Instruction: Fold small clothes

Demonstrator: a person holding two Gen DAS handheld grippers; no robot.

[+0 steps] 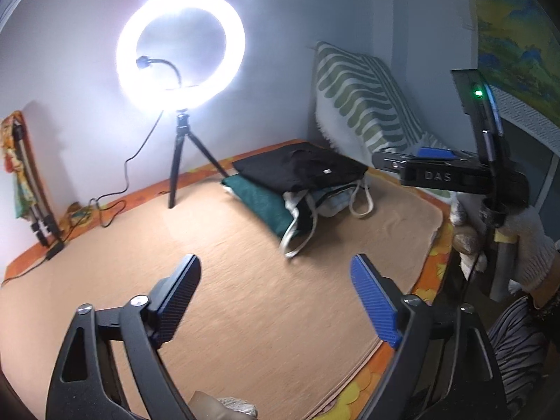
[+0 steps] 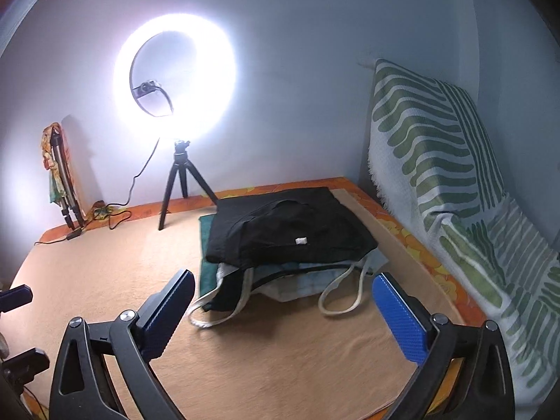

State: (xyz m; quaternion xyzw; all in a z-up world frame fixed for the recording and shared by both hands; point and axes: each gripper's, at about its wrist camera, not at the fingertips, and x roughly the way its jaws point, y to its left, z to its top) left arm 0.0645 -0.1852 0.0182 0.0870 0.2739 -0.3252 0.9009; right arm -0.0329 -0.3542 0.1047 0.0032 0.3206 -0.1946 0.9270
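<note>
— While we look through the left wrist camera, how are we holding?

— Our left gripper point(image 1: 274, 292) hovers above the tan blanket point(image 1: 217, 280), jaws spread wide, gripping nothing. Only here do we see our right gripper point(image 1: 392, 162) side-on, held in a white-gloved hand point(image 1: 532, 245).

— And from the right wrist?

— Our right gripper point(image 2: 283, 309) is wide open and empty too, just short of the clothes pile point(image 2: 290, 255): a black garment point(image 2: 287, 227) tops a white tote bag point(image 2: 301, 280) and green cloth point(image 2: 206, 262). We can't tell what's inside the bag.
</note>
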